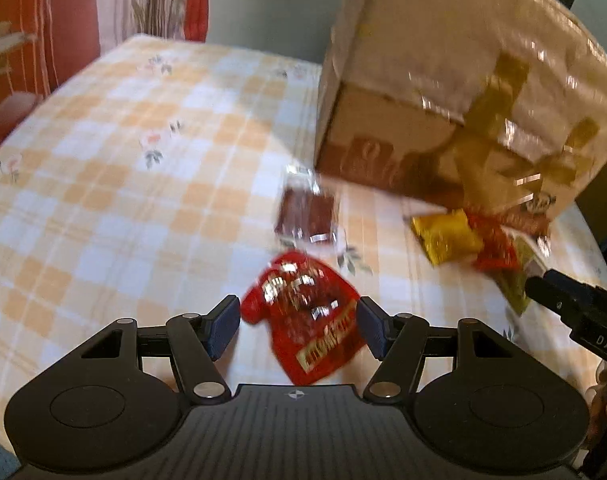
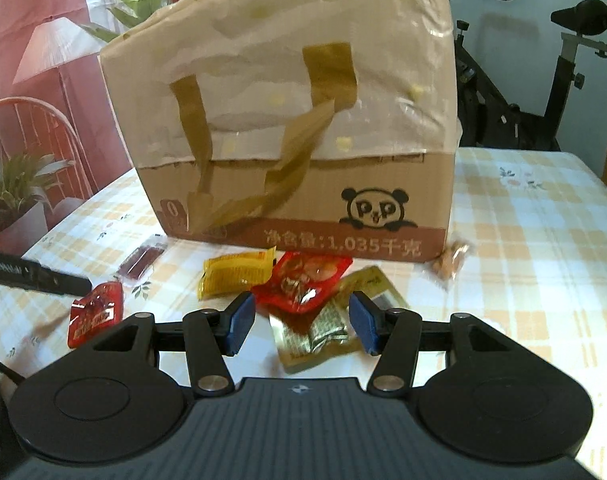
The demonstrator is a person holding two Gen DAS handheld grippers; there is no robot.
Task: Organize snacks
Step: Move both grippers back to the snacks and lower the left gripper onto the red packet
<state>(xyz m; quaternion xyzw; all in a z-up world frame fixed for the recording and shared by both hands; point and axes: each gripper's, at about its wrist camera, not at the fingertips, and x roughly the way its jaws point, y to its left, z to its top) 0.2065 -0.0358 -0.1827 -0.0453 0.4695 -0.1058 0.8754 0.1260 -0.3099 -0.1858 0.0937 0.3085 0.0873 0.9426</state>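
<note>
Only the right view shows the box's panda logo (image 2: pixel 378 207); each hand-held gripper (image 1: pixel 299 326) (image 2: pixel 301 322) stands open, holding nothing.

Left wrist view blurred; cardboard box (image 1: pixel 443 80) top cut off; green-gold packet (image 2: pixel 335 320) partly hidden under red packet (image 2: pixel 303 280).

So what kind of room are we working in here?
Most likely a home living or dining room: a checked floral tablecloth on the table, an exercise bike behind it, and a potted plant by a curtain.
</note>
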